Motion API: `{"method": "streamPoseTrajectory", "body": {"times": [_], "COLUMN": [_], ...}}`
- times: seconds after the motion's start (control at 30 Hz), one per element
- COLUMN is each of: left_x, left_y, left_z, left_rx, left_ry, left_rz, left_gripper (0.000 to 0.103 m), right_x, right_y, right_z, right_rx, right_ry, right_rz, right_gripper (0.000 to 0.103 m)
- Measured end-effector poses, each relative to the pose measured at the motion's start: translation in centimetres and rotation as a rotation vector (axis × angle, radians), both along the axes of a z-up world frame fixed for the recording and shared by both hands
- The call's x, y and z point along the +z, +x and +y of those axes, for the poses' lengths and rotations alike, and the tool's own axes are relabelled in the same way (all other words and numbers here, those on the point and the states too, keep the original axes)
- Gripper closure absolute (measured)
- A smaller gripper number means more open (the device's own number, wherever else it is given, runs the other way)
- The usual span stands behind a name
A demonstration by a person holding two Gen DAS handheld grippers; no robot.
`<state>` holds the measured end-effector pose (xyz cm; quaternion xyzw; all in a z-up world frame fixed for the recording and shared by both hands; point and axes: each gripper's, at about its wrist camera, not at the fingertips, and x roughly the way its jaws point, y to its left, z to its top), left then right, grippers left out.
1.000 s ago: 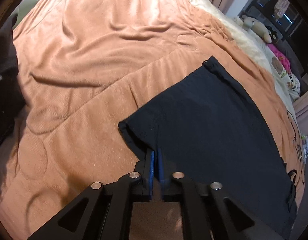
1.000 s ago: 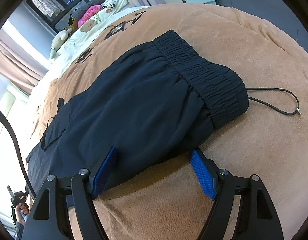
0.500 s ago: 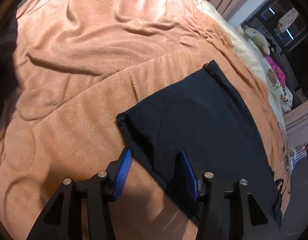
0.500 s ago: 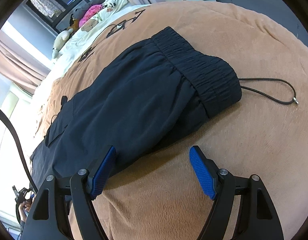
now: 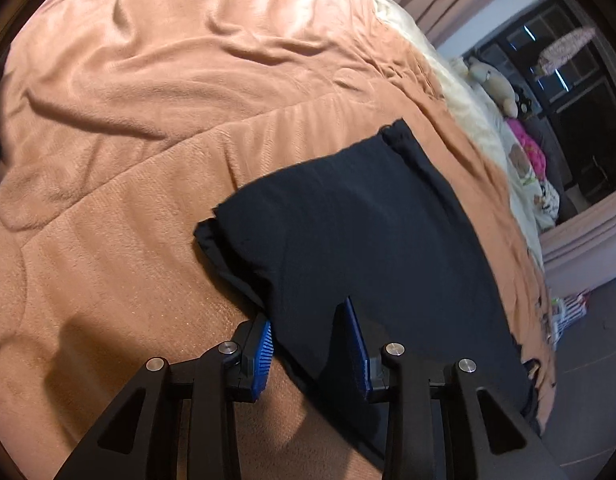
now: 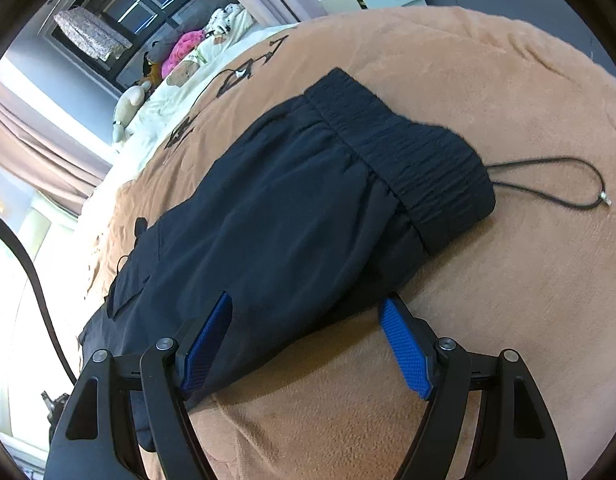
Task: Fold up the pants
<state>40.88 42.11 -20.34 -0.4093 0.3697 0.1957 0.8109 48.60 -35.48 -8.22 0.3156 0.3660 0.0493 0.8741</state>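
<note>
Pants (image 6: 292, 216) lie dark and doubled on the blanket (image 5: 148, 120).
Your left gripper (image 5: 310, 334) jaws, closing, straddle the hem; right gripper (image 6: 306, 338) gapes.

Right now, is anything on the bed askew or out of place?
Yes: the pants' drawstring trails loose out of the waistband in a loop across the blanket. Nothing else stands out.

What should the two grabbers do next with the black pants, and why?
Probably pinch. The left gripper has just been closing, its fingers straddling the pants near the leg end without squeezing yet. The right gripper stands open around the edge near the waistband. Both likely need a grip before folding.
</note>
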Motion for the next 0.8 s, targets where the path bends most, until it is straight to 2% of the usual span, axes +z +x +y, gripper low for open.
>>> {"method": "streamPoseTrajectory", "body": {"times": [0.1, 0.13, 0.17, 0.2, 0.33, 0.37, 0.4, 0.43, 0.5, 0.6, 0.8], "left_x": [0.1, 0.3, 0.3, 0.3, 1.0, 1.1, 1.4, 1.8, 2.5, 3.9, 7.9], "left_y": [0.8, 1.0, 1.1, 1.1, 1.0, 1.0, 0.9, 0.8, 0.7, 0.4, -0.9], "left_z": [-0.1, 0.0, 0.1, 0.1, 0.0, 0.1, 0.0, 0.1, 0.2, 0.0, -0.7], "left_rx": [-0.005, 0.006, 0.017, 0.023, 0.022, 0.021, 0.022, 0.023, 0.029, 0.028, 0.019], "left_ry": [0.039, 0.047, 0.050, 0.051, 0.087, 0.093, 0.097, 0.095, 0.092, 0.106, 0.126], "left_rz": [0.017, 0.017, 0.024, 0.027, 0.018, 0.017, 0.012, 0.007, -0.003, -0.019, -0.070], "left_gripper": [0.071, 0.076, 0.088, 0.093, 0.098, 0.099, 0.099, 0.099, 0.100, 0.100, 0.100], "right_x": [-0.1, -0.2, -0.2, -0.2, -0.5, -0.5, -0.6, -0.7, -1.0, 0.2, 3.4], "right_y": [0.3, 0.5, 0.6, 0.7, 1.3, 1.3, 1.3, 1.5, 1.6, 1.0, -0.4], "right_z": [0.0, 0.0, 0.0, -0.1, -0.3, -0.4, -0.5, -0.6, -1.4, -1.5, -0.7], "right_rx": [-0.006, -0.010, -0.015, -0.017, -0.035, -0.040, -0.050, -0.055, -0.066, -0.060, -0.020], "right_ry": [-0.002, 0.000, 0.004, 0.007, 0.035, 0.039, 0.037, 0.034, 0.073, 0.064, 0.012], "right_rz": [-0.001, -0.001, -0.004, -0.008, -0.028, -0.032, -0.037, -0.030, -0.021, -0.053, -0.106], "right_gripper": [0.028, 0.028, 0.028, 0.028, 0.028, 0.031, 0.051, 0.079, 0.098, 0.102, 0.103]}}
